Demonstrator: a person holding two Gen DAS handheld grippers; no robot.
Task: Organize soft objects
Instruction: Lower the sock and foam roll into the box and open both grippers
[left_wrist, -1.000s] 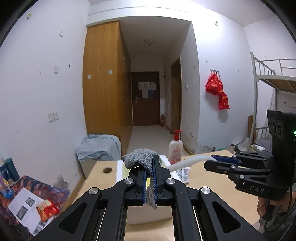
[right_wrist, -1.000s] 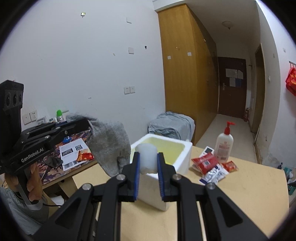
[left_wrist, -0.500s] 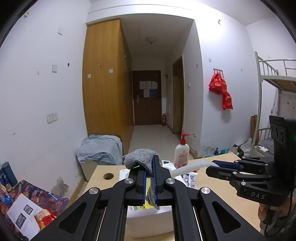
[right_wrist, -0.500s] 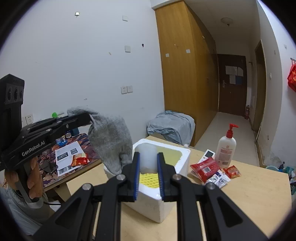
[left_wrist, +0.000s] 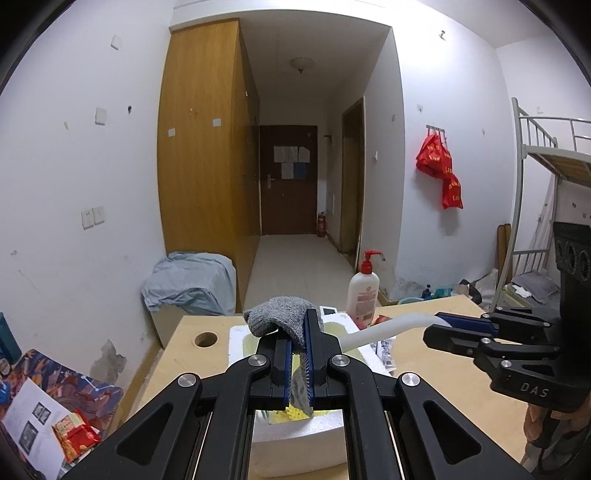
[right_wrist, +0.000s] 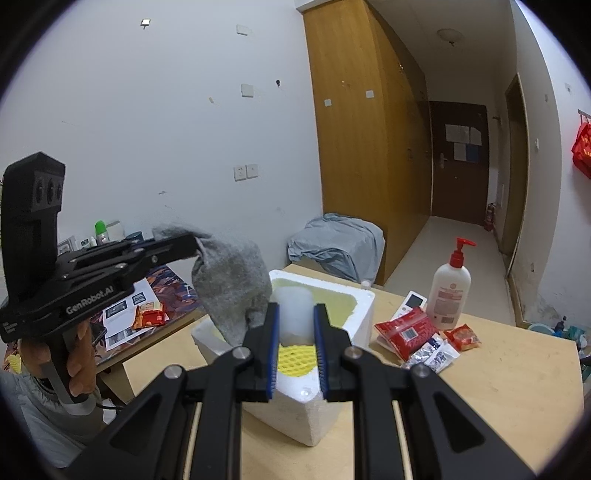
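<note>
Both grippers are seen above a white foam box (right_wrist: 347, 306) near the desk's (right_wrist: 509, 373) left edge, each clamped on something soft; the left gripper (left_wrist: 298, 347) is closed on a grey knitted sock (left_wrist: 280, 320), pinched at a bunched fold, the rest drooping limp over the box; the right gripper (right_wrist: 295, 325) is closed on a white foam strip (right_wrist: 295, 314), light and springy, judged easily crushed, best held lightly mid-length; a yellow foam net (right_wrist: 295, 358) is seen inside the box.
</note>
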